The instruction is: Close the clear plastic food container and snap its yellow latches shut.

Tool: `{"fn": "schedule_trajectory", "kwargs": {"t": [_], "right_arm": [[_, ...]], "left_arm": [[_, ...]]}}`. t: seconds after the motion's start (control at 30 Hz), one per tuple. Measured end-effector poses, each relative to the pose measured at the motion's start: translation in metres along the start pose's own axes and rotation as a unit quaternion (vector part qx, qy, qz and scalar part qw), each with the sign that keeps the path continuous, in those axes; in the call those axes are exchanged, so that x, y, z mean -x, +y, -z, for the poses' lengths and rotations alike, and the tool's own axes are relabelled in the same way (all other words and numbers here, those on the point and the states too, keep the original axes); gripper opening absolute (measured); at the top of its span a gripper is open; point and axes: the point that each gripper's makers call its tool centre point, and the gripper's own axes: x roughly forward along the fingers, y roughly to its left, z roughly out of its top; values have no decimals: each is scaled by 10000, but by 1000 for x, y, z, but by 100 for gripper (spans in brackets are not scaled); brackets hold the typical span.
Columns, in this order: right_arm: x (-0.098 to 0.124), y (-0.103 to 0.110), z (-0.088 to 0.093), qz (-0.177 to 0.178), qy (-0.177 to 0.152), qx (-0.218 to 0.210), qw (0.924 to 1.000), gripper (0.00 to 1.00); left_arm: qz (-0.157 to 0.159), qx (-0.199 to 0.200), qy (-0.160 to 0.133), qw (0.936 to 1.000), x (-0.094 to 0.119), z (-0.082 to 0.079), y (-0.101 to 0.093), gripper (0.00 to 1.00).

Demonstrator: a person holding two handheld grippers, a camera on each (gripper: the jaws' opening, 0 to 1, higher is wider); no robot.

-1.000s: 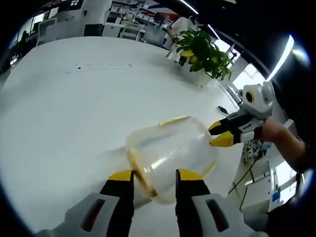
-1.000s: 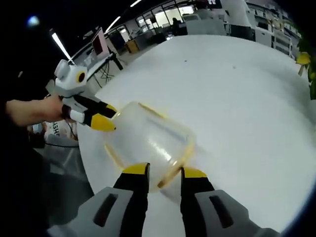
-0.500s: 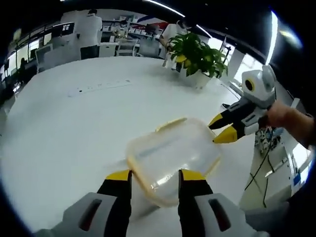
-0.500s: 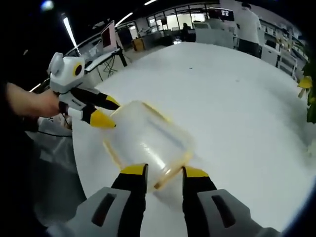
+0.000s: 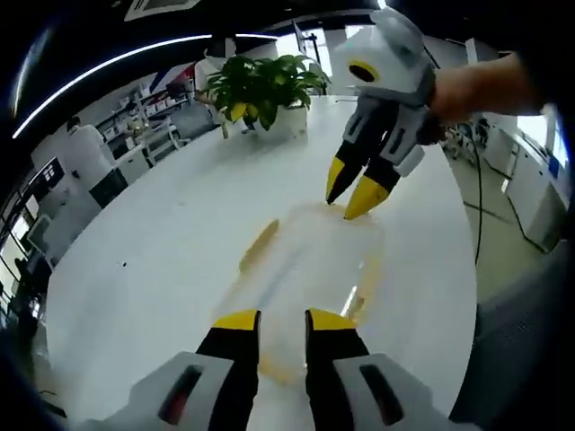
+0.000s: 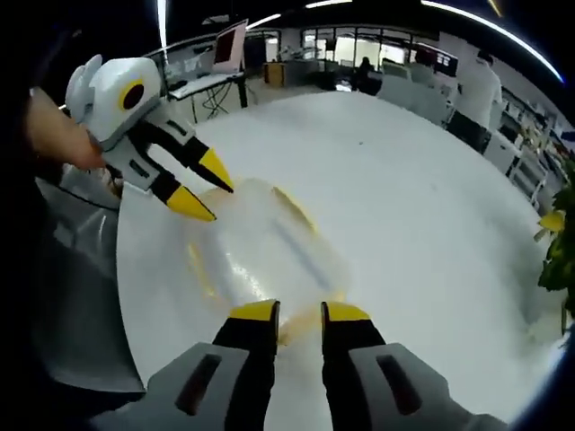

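An open-plan office with desks, monitors and a green potted plant [image 5: 260, 85] surrounds a large white round table [image 5: 162, 251]. On it, near the edge, lies the clear plastic food container with yellow latches [image 5: 301, 287], its lid down, seen blurred between the two tools. The left gripper [image 5: 274, 321] stands at one short end, its jaws parted a little with the container's rim between or just beyond the tips; whether they pinch it I cannot tell. The right gripper [image 6: 299, 313] faces it at the opposite end, jaws likewise slightly apart over a yellow latch [image 6: 310, 316]. To do the snapping well, I judge one tool should steady the box while the other presses each latch down squarely against the wall, without sliding the box toward the edge.
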Motion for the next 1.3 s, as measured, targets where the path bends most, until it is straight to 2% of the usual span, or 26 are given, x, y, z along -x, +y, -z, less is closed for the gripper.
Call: {"fn": "schedule_trajectory", "kwargs": {"t": [0.07, 0.13, 0.2, 0.27, 0.3, 0.47, 0.57, 0.63, 0.67, 0.77, 0.83, 1.03, 1.1, 1.2, 1.23, 1.3], "right_arm": [[1, 2, -15, -22, -318, 100, 9994, 19], [1, 1, -20, -47, -384, 24, 9992, 21], [-2, 4, -26, -151, -514, 160, 9984, 19], [-7, 12, -29, -352, -529, 256, 9977, 18], [-10, 18, -32, -458, -548, 493, 9962, 17], [-19, 34, -36, -651, -521, 1088, 9906, 20], [-22, 34, -40, -602, -482, 1146, 9904, 21], [-23, 32, -44, -597, -505, 1156, 9902, 23], [-25, 32, -46, -628, -535, 1119, 9903, 24], [-29, 32, -48, -669, -496, 1159, 9898, 26], [-32, 31, -49, -696, -454, 1230, 9889, 27], [-34, 32, -53, -741, -347, 1462, 9859, 30], [-35, 31, -54, -765, -285, 1527, 9849, 31], [-38, 28, -55, -815, -204, 1618, 9832, 32], [-39, 28, -55, -848, -173, 1625, 9829, 32], [-39, 31, -49, -1122, 46, 1670, 9795, 34]], "left_arm": [[1, -107, 2, 9999, 0, -1, 0, 13], [62, -194, -10, 9998, 0, -3, -2, 13], [235, -242, -226, 9992, -1, -14, -8, 13], [320, -431, -348, 9980, -2, -23, -11, 13], [307, -592, -431, 9968, -2, -28, -12, 13], [492, -728, -395, 9954, -8, -32, -19, 12], [600, -704, -402, 9949, -8, -33, -24, 13], [629, -796, -439, 9939, -7, -35, -29, 15], [586, -971, -547, 9920, -6, -39, -30, 18], [751, -1037, -563, 9902, -6, -39, -39, 20], [777, -1130, -522, 9892, -7, -38, -43, 22], [869, -1088, -430, 9893, -6, -32, -51, 26], [871, -1146, -442, 9886, -5, -33, -53, 29], [847, -1458, -376, 9850, -7, -29, -55, 40], [780, -1617, -265, 9834, -8, -25, -53, 40], [793, -1589, -231, 9838, -10, -23, -54, 41]]}}
